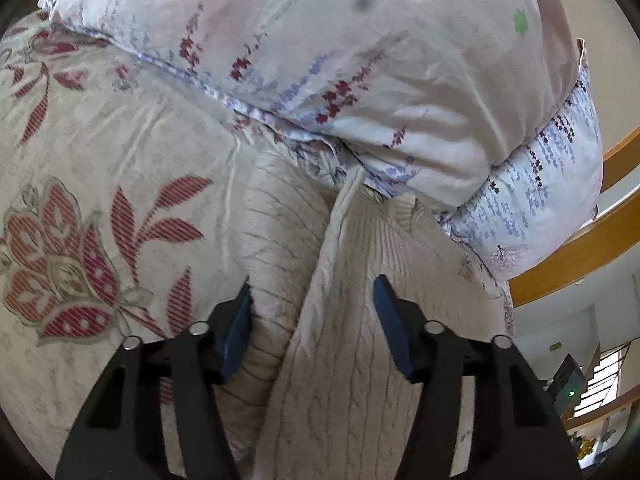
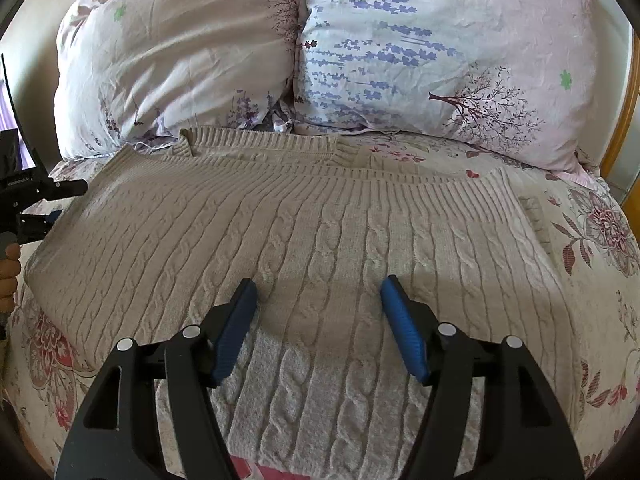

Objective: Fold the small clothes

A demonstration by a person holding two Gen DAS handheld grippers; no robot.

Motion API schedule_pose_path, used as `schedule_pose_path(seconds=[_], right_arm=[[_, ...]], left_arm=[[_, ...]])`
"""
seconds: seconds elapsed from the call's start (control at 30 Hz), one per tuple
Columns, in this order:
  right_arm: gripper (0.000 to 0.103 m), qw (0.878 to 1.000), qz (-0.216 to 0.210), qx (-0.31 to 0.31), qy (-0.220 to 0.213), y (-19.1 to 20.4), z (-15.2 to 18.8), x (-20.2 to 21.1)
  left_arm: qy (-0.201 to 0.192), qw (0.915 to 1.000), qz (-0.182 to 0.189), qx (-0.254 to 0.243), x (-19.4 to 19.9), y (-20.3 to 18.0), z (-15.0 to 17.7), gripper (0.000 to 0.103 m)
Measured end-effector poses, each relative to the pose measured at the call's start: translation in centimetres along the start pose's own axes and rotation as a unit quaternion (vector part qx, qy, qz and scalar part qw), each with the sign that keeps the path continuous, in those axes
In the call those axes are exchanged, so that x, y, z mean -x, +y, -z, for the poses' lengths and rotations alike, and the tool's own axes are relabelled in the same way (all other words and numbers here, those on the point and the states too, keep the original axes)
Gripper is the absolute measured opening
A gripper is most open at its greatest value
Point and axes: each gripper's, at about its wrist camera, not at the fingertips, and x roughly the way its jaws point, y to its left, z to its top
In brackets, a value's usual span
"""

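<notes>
A cream cable-knit sweater [image 2: 320,224] lies spread flat on the flowered bedsheet [image 2: 600,240], its ribbed hem toward the pillows. My right gripper [image 2: 320,292] hovers over its near middle, open, nothing between the blue pads [image 2: 240,320]. In the right wrist view my left gripper [image 2: 66,200] sits at the sweater's left edge, a hand [image 2: 8,268] behind it. In the left wrist view the left gripper [image 1: 314,304] straddles a raised fold of the sweater [image 1: 332,264]. Its jaws stand apart with the knit between them, and no pad visibly presses it.
Two large flowered pillows [image 2: 180,60] [image 2: 460,52] lean side by side right behind the sweater. A wooden bed frame [image 2: 630,104] curves along the right edge. In the left wrist view a pillow [image 1: 340,60] looms close ahead, with wooden rails [image 1: 580,256] at the right.
</notes>
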Motion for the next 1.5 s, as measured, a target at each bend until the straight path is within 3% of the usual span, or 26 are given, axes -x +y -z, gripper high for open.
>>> schedule_pose_path(seconds=[0.23,0.4,0.57,0.7,0.93,1.07,1.27,1.5], right_arm=[[0.067,1.000,0.000,0.001,0.000,0.1,0.0,0.0],[0.067,1.000,0.000,0.001,0.000,0.1,0.1,0.0],[0.067,1.000,-0.003,-0.001,0.001,0.0,0.0,0.0],[0.067,0.999,-0.026,-0.023,0.002,-0.6,-0.3,0.5],[0.067,0.997,-0.048,-0.058,-0.020,-2.9,-0.3,2.4],[0.067,0.995,-0.057,-0.076,-0.035,-4.8,-0.1,3.9],[0.067,0.991,-0.040,-0.110,-0.059,-8.0,0.3,5.9],[0.067,0.985,-0.009,-0.158,-0.067,-12.1,1.8,7.3]], left_arm=[[0.008,0.9993,0.017,0.031,-0.4,0.6,0.1,0.034],[0.014,0.9989,0.027,0.036,-0.5,0.8,0.1,0.031],[0.020,0.9994,0.012,0.027,-0.6,0.3,0.0,0.027],[0.010,0.9978,0.054,0.038,0.2,-0.6,-0.3,0.022],[-0.017,0.9874,0.153,0.036,1.3,-6.0,-0.5,0.020],[-0.010,0.9804,0.195,0.029,0.5,-9.6,0.0,0.019],[0.032,0.9683,0.247,0.022,-3.4,-16.0,1.2,0.019],[0.091,0.9580,0.271,0.017,-10.4,-22.6,4.9,0.019]])
